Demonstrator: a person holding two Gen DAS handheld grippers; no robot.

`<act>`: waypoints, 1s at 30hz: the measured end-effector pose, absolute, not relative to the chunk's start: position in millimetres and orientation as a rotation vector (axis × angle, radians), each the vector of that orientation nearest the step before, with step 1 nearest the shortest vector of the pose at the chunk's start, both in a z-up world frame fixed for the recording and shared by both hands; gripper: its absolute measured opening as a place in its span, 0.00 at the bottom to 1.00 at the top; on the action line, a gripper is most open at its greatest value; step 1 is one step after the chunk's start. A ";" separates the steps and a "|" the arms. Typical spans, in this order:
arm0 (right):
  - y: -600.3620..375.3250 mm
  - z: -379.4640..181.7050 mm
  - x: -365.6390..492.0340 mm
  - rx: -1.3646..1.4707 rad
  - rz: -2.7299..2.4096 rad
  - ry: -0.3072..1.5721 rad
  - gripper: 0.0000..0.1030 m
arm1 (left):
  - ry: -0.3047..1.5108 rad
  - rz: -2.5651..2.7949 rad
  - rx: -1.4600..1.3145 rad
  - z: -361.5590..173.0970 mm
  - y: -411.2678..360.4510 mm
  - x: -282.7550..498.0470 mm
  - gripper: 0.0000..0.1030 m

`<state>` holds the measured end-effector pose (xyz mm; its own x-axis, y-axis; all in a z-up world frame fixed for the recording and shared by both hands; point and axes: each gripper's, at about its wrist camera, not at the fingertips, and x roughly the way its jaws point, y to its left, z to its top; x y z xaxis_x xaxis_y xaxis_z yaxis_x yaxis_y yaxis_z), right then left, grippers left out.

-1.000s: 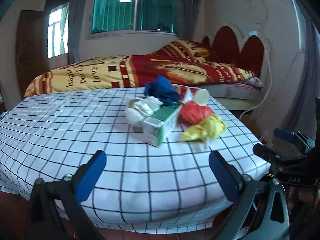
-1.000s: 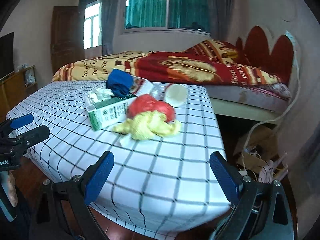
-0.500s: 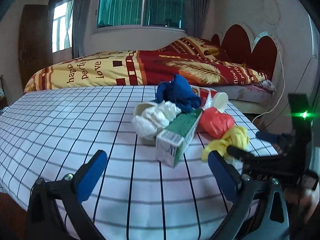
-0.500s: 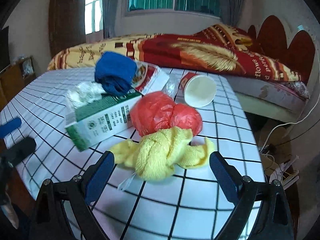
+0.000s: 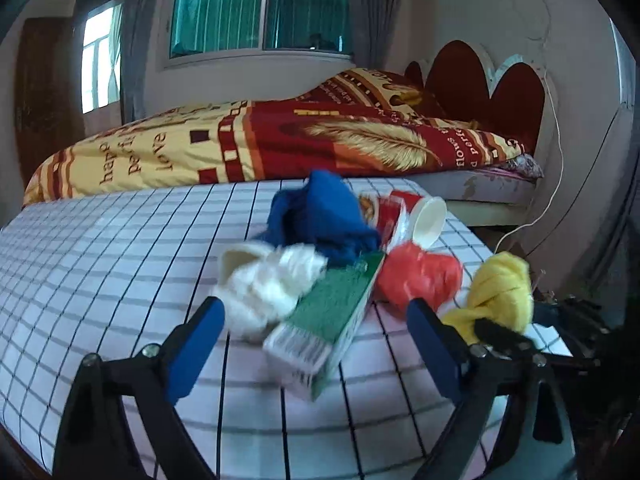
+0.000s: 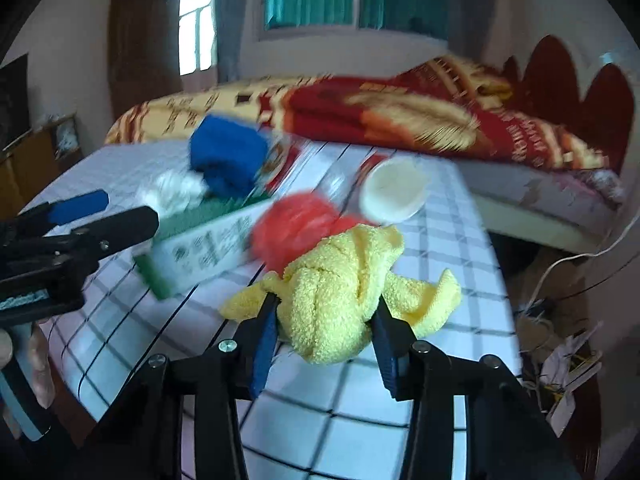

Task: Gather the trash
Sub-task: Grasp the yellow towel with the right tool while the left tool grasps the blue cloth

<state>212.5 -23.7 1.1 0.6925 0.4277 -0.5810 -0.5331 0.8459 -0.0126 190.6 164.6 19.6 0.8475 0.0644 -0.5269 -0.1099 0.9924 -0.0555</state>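
A trash pile lies on the checked tablecloth (image 5: 100,264): a green-and-white carton (image 5: 332,320), crumpled white paper (image 5: 268,284), a blue cloth (image 5: 320,216), a red plastic bag (image 5: 420,276), a paper cup (image 5: 430,216) and a yellow cloth (image 6: 336,292). My right gripper (image 6: 324,316) is closing, both pads pressing the yellow cloth's sides. In the left wrist view that yellow cloth (image 5: 504,288) sits at the right table edge. My left gripper (image 5: 316,320) is closing slightly but still wide, its fingers either side of the carton's near end without touching it.
A bed with a red and yellow quilt (image 5: 280,140) stands right behind the table, its headboard (image 5: 480,80) against the wall. A white cable (image 6: 560,264) and floor clutter (image 6: 568,364) lie off the table's right edge. A person's hand (image 6: 38,364) holds the left gripper's handle.
Both grippers have moved in toward the pile. The right jaws have narrowed from wide open onto the yellow cloth. The left gripper has come up to the carton.
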 end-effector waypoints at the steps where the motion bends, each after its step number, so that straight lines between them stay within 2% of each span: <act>1: -26.2 5.6 216.5 -0.178 0.525 0.591 0.45 | 0.551 0.093 -0.083 22.7 164.6 196.1 0.90; 9: -25.3 12.9 259.7 -0.157 0.456 0.612 0.45 | 0.593 0.100 -0.023 34.6 162.6 251.2 0.83; 11: -24.2 12.3 265.2 -0.159 0.453 0.614 0.45 | 0.624 0.094 -0.016 31.3 163.3 262.9 0.79; 13: -24.8 12.1 266.8 -0.155 0.458 0.614 0.45 | 0.665 0.088 -0.001 24.9 162.1 275.5 0.70; 15: -27.1 12.0 265.8 -0.155 0.460 0.612 0.45 | 0.698 0.090 0.017 19.5 160.3 282.7 0.53; 16: -28.5 11.9 265.7 -0.154 0.463 0.613 0.45 | 0.708 0.090 0.027 17.0 159.9 284.4 0.48; 18: -32.1 12.3 265.2 -0.151 0.463 0.610 0.45 | 0.707 0.096 0.034 15.9 160.3 281.3 0.23; 23: -44.9 16.8 260.3 -0.134 0.457 0.593 0.45 | 0.654 0.115 -0.005 27.9 168.9 267.1 0.16; 30: -59.4 28.5 247.0 -0.123 0.446 0.567 0.45 | 0.556 0.136 -0.052 56.5 184.0 235.5 0.16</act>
<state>247.0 -59.4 28.5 0.7514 0.3737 -0.5438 -0.4401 0.8979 0.0088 235.5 184.0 56.5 0.8406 0.1152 -0.5292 -0.1430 0.9896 -0.0118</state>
